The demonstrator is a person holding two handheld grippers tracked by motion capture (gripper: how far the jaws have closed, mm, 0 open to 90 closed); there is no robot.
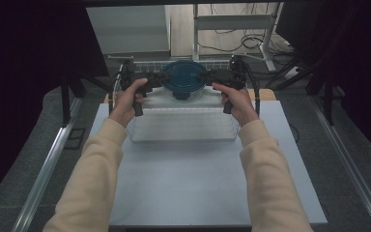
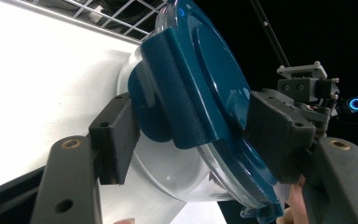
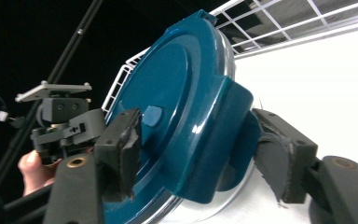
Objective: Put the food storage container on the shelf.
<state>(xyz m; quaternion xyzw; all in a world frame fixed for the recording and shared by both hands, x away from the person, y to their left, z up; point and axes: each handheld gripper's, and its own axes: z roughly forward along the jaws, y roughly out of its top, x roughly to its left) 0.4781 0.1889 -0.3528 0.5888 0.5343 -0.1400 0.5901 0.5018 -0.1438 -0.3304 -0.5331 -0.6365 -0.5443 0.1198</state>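
Teal-lidded bowl (image 1: 182, 82) is sitting level between both grippers, left gripper (image 2: 193, 140) and right gripper (image 3: 198, 154) each straddling a side clip, jaws slack, not clamping.

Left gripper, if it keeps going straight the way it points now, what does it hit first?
Most likely the teal latch flap on the lidded container: it already sits between the left gripper's open fingers. Beyond the container, the right gripper faces it, though depth is hard to judge.
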